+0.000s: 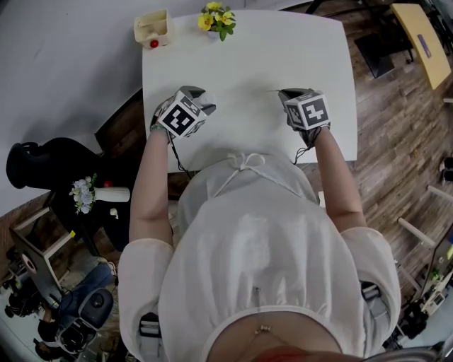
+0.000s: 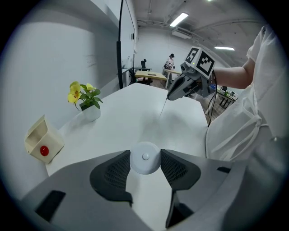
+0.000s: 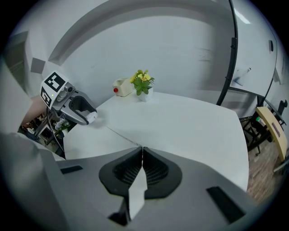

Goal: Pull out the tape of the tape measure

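- A smooth, round white tape measure (image 2: 145, 157) is clamped between the ribbed dark pads of the left gripper (image 2: 145, 155). The jaws are held partly apart by its disc-shaped case.
- The jaws of the right gripper (image 3: 142, 153) are clenched flat together on the tape (image 3: 118, 134). This hairline strip is stretched from them toward 10 o'clock, across to the left gripper.
- The tape is too thin for any markings to be read, and it is barely made out in the head view.
- Both grippers are held over a matte white table (image 1: 283, 49), well apart, at 9 and 3 o'clock.
- At 12 o'clock on the table a small pot of yellow flowers (image 1: 216, 20) is seen, with a cream box (image 1: 153, 30) bearing a red button at 11 o'clock.
- The table's near edge is hidden by the person's white garment.
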The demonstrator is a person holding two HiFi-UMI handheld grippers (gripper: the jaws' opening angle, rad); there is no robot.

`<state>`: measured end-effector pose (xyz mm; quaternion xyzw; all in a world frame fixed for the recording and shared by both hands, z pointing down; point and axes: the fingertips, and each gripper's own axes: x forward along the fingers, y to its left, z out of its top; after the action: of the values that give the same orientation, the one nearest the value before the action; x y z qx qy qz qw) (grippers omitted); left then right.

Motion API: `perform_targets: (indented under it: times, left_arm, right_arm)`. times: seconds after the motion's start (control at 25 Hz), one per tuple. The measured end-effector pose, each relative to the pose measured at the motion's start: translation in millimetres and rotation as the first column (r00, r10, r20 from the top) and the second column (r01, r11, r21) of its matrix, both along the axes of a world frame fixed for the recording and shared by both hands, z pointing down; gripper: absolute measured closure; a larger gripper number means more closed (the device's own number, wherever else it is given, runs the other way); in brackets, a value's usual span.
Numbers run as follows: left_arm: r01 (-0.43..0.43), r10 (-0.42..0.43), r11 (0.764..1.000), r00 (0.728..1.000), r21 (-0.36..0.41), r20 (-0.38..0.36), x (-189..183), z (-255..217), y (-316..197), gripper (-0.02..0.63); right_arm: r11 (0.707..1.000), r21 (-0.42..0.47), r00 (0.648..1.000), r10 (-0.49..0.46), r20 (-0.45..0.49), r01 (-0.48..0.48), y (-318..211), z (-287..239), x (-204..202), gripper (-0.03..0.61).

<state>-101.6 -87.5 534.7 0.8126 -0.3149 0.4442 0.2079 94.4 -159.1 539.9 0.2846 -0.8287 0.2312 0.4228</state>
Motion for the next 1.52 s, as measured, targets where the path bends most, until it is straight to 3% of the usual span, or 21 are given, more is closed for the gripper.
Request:
perform_targets:
  times: [0.16, 0.32, 0.48, 0.68, 0.84, 1.04, 1.16, 1.52]
  left_arm:
    - [0.012, -0.012, 1.000, 0.998, 0.000, 0.063, -18, 3, 1, 0.388]
    - [0.061, -0.061, 0.998, 0.997, -0.003, 0.040, -31, 1, 2, 0.388]
    - [0.062, -0.065, 0.998, 0.992, 0.023, 0.111, -36, 3, -6, 0.388]
    - [0.082, -0.085, 0.996, 0.993, 0.042, 0.083, -39, -1, -9, 0.388]
    - [0.098, -0.105, 0.994, 0.981, 0.050, 0.164, -58, 3, -5, 0.388]
    - [0.166, -0.171, 0.985, 0.979, 0.049, 0.108, -66, 1, -5, 0.388]
    - [0.143, -0.150, 0.988, 0.978, 0.051, 0.148, -63, 2, -7, 0.388]
    - [0.131, -0.134, 0.991, 0.985, 0.036, 0.105, -49, 5, -5, 0.388]
  right_arm:
    - [0.999, 0.026, 0.998, 0.023, -0.051, -0.022, -13, 0, 20, 0.568]
    - [0.999, 0.004, 0.998, 0.052, -0.029, -0.052, -16, 1, 29, 0.568]
    - [0.999, 0.027, 0.998, 0.037, -0.053, -0.036, -16, 4, 25, 0.568]
    - [0.997, 0.028, 0.996, 0.079, -0.038, -0.078, -21, 1, 27, 0.566]
    - [0.991, 0.049, 0.989, 0.130, -0.066, -0.127, -29, 2, 45, 0.568]
    - [0.987, 0.036, 0.986, 0.159, -0.046, -0.157, -30, 3, 55, 0.568]
    - [0.985, 0.055, 0.984, 0.165, -0.061, -0.162, -34, 2, 58, 0.566]
    - [0.980, 0.082, 0.976, 0.189, -0.111, -0.181, -36, 8, 73, 0.568]
